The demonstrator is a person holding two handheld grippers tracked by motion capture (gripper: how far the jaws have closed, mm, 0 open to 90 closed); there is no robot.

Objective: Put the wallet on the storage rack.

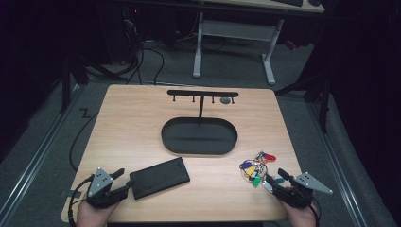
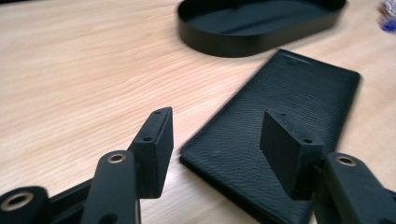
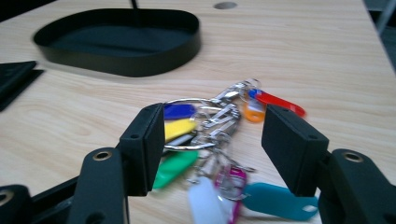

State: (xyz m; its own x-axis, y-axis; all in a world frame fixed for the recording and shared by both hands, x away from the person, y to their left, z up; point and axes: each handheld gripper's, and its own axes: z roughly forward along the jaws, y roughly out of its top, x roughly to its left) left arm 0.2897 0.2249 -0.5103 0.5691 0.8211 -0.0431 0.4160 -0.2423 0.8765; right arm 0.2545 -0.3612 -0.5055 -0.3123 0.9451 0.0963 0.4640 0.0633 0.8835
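A flat black wallet (image 1: 159, 177) (image 2: 275, 135) lies on the wooden table near the front left. My left gripper (image 1: 122, 179) (image 2: 217, 149) is open at its near corner, jaws spread on either side of that corner. A bunch of keys with coloured tags (image 1: 257, 166) (image 3: 219, 140) lies at the front right. My right gripper (image 1: 273, 178) (image 3: 212, 149) is open just behind it, the jaws straddling the near end of the bunch. A black oval tray (image 1: 199, 147) (image 2: 224, 44) (image 3: 116, 60) with an upright hook rack (image 1: 202, 94) stands at the table's middle.
A small grey disc (image 1: 225, 100) (image 3: 225, 5) is set in the tabletop behind the rack. Bare wood lies between the wallet and the keys. Beyond the table are a white desk frame (image 1: 234, 38) and cables on the floor.
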